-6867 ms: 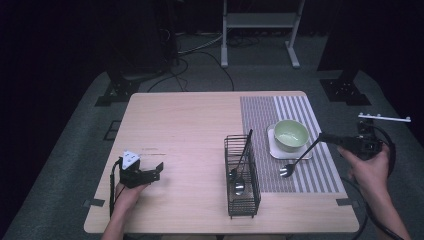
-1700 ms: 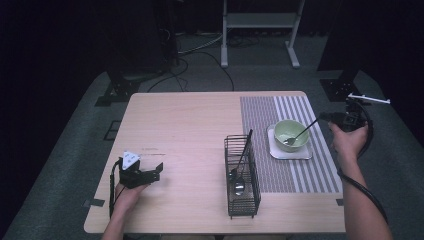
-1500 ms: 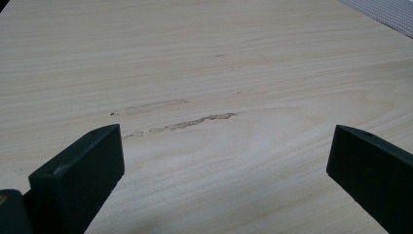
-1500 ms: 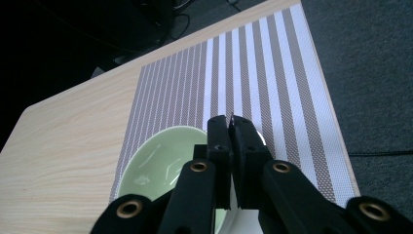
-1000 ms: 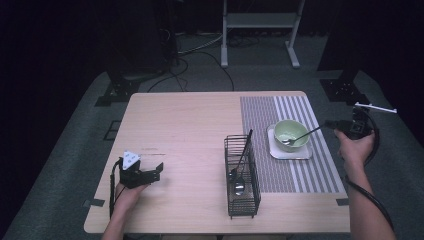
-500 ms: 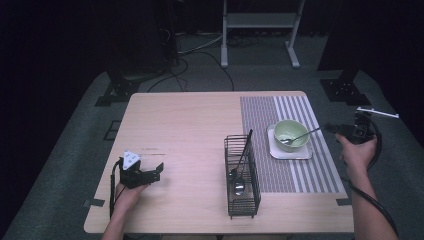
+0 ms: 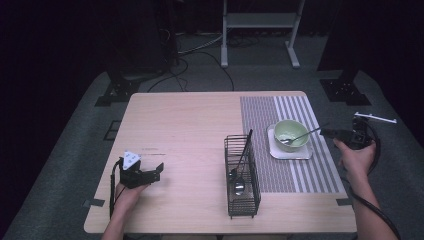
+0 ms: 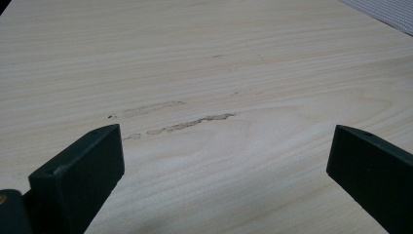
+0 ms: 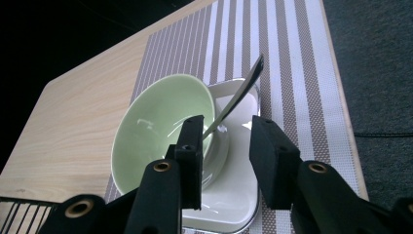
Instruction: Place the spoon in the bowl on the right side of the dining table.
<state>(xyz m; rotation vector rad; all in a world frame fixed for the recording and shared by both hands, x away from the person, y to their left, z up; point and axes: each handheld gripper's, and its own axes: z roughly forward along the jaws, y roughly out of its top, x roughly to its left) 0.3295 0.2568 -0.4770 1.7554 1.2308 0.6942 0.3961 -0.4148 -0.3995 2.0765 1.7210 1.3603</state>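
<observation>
Dark floor surrounds the wooden table (image 7: 190, 125). Since half a second ago, the right gripper (image 7: 334, 133) at 3 o'clock has backed off the spoon (image 7: 299, 136), jaws narrowly parted and empty; the spoon now rests in the green bowl (image 7: 291, 131). At 8 o'clock, the left gripper (image 7: 156, 171) stays wide open.

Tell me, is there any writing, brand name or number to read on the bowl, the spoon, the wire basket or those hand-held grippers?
None can be read. The green bowl, its spoon, the white plate, the striped placemat, the wire basket and the table bear no lettering.
The left gripper carries a white plate with dots, too small to read.
</observation>
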